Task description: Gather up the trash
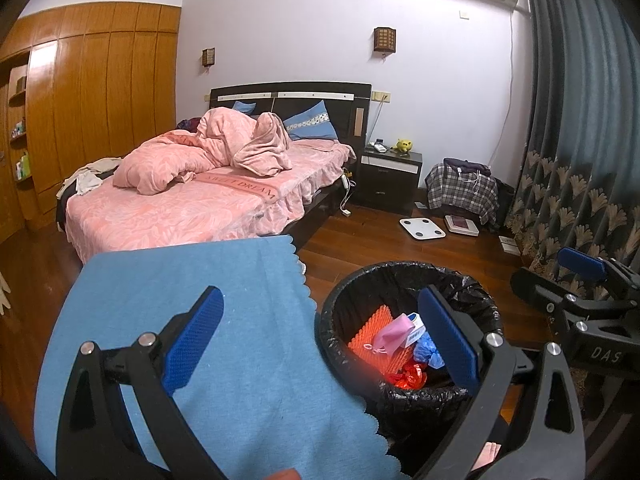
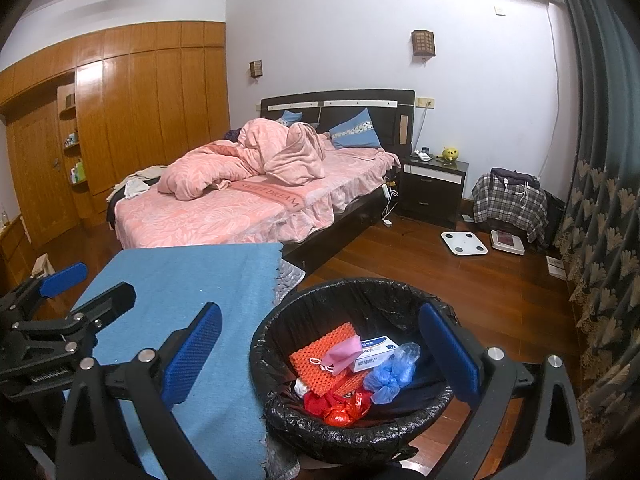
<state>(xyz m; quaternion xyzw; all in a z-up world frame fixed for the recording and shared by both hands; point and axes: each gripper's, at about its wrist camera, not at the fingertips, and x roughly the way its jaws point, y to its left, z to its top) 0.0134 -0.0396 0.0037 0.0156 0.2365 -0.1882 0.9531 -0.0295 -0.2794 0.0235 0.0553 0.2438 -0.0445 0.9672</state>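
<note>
A round bin lined with a black bag (image 1: 472, 292) (image 2: 320, 296) stands on the wooden floor beside a table covered by a blue cloth (image 1: 192, 280) (image 2: 192, 280). Inside lie an orange mesh pad (image 2: 320, 356), a pink face mask (image 2: 344, 354), a white and blue box (image 2: 376, 354), a blue plastic wad (image 2: 386, 378) and red wrappers (image 2: 340, 406). My left gripper (image 1: 324, 344) is open and empty, straddling the cloth edge and the bin. My right gripper (image 2: 320, 352) is open and empty above the bin.
A bed with pink bedding (image 1: 192, 184) fills the middle of the room. A dark nightstand (image 1: 390, 176), a white scale (image 1: 422, 229), a plaid-covered stool (image 1: 464, 190) and dark curtains (image 1: 580, 120) lie to the right. Wooden wardrobes (image 1: 100, 100) line the left wall.
</note>
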